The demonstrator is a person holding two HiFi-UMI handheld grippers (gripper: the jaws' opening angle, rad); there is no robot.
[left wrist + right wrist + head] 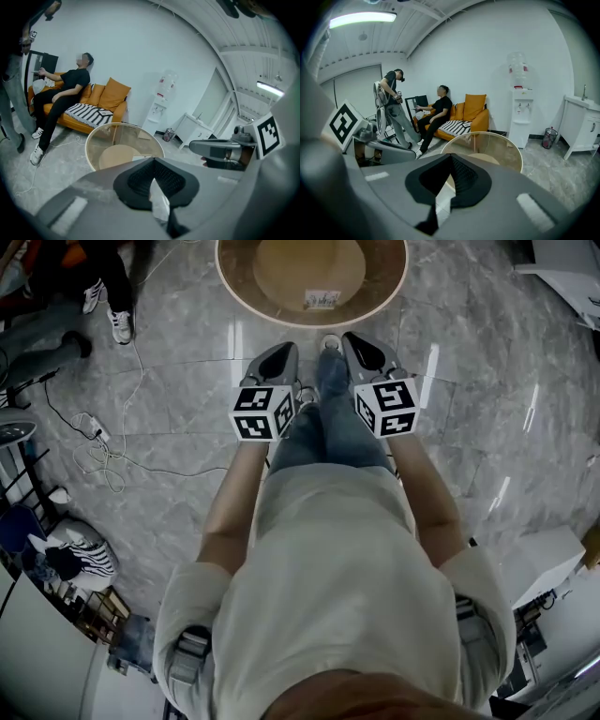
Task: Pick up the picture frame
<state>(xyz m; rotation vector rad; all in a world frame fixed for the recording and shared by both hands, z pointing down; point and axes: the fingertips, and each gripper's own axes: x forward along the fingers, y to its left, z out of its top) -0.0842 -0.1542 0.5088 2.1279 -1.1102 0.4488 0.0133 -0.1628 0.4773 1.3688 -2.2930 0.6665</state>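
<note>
A round glass table (231,289) with a wooden base stands just ahead of my feet. On it lies a small pale rectangular item (322,300), which may be the picture frame; it is too small to tell. My left gripper (275,354) and right gripper (362,346) are held side by side above the floor, short of the table's near rim. Both are shut with nothing between the pads. In the left gripper view the table (93,136) lies beyond the shut left gripper (153,162). In the right gripper view it (487,135) lies beyond the shut right gripper (451,158).
Behind the table stands an orange sofa (105,101) with a seated person (65,91). A water dispenser (520,112), a white cabinet (583,124) and a bin (550,137) line the wall. A person (393,105) stands at the left. Cables (103,442) lie on the floor.
</note>
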